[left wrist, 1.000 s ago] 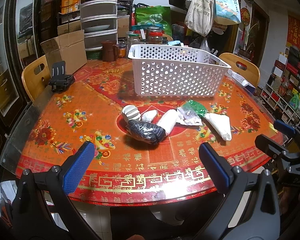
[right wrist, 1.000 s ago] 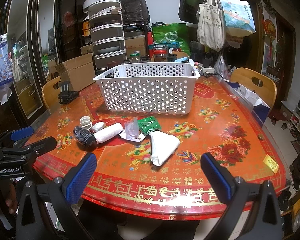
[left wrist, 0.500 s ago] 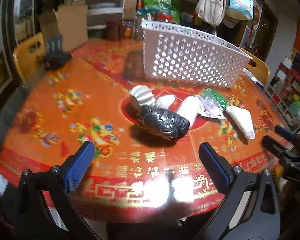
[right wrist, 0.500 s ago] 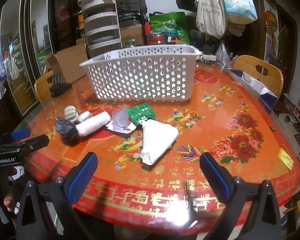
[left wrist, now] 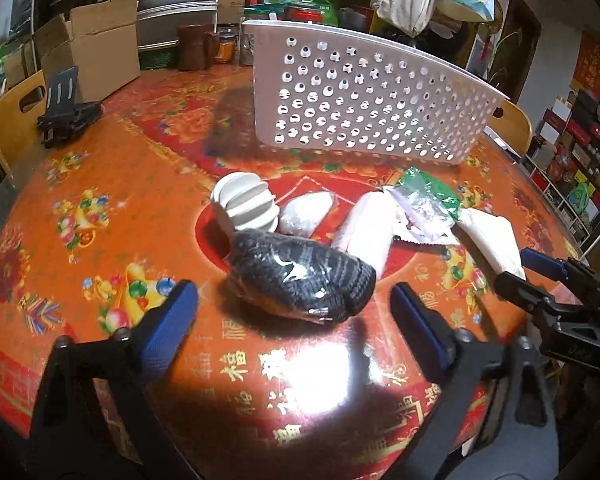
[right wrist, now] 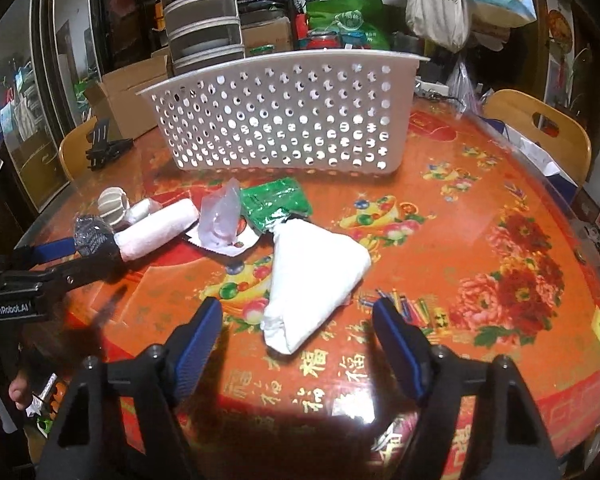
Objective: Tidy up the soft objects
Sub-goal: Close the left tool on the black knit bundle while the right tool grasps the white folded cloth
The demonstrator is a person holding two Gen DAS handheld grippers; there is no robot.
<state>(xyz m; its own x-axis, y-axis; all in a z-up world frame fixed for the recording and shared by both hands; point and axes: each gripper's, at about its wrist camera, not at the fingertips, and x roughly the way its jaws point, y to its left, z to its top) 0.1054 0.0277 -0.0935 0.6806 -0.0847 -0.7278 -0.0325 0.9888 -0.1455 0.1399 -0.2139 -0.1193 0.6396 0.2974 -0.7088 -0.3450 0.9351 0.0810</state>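
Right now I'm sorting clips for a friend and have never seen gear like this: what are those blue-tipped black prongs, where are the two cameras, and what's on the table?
The prongs are two hand-held grippers; a person holds one in each hand, and each carries a wide-angle camera looking out along its fingers. One picture comes from the left gripper, the other from the right gripper. Both are open and hold nothing.

On the red patterned table stands a white perforated basket. In front of it lie soft things: a black knitted bundle in clear wrap, a white ribbed item, a white rolled cloth, a green packet and a white folded cloth. The left gripper faces the black bundle, the right one the folded cloth.
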